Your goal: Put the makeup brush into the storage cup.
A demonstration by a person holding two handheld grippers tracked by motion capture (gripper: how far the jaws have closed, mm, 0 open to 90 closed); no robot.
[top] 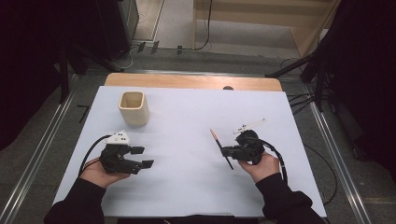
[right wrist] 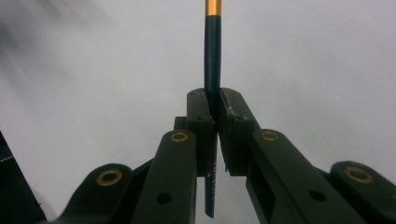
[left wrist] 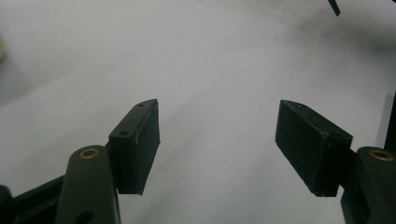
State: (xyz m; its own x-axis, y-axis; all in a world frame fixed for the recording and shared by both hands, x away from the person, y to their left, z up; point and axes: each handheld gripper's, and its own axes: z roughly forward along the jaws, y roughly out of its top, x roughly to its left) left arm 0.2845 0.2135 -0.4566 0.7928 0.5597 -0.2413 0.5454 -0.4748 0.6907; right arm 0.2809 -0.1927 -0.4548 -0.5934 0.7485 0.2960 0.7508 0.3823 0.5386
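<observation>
My right tool (top: 227,150) is clamped on a dark pencil (top: 221,147), its two jaws pressed flat against the shaft from either side. In the right gripper view the pencil (right wrist: 212,60) runs straight up between the jaws, a gold band sitting on it well beyond the jaw tips, and a short length of shaft hangs back below the pads toward my hand. From the high view the pencil crosses the front of that tool at a slant, with its banded end pointing away from me and its other end angled back toward me, above the white bench (top: 187,116). My left tool (top: 144,157) stands wide open with nothing between its jaws; in the left gripper view both pads (left wrist: 140,144) are well apart over bare white bench. A cream square-sided cup (top: 133,108) stands upright on the bench beyond my left tool, well apart from it, and far off to the left of the pencil. Both my hands rest low near the bench's near edge, my right hand (top: 264,165) behind its tool.
</observation>
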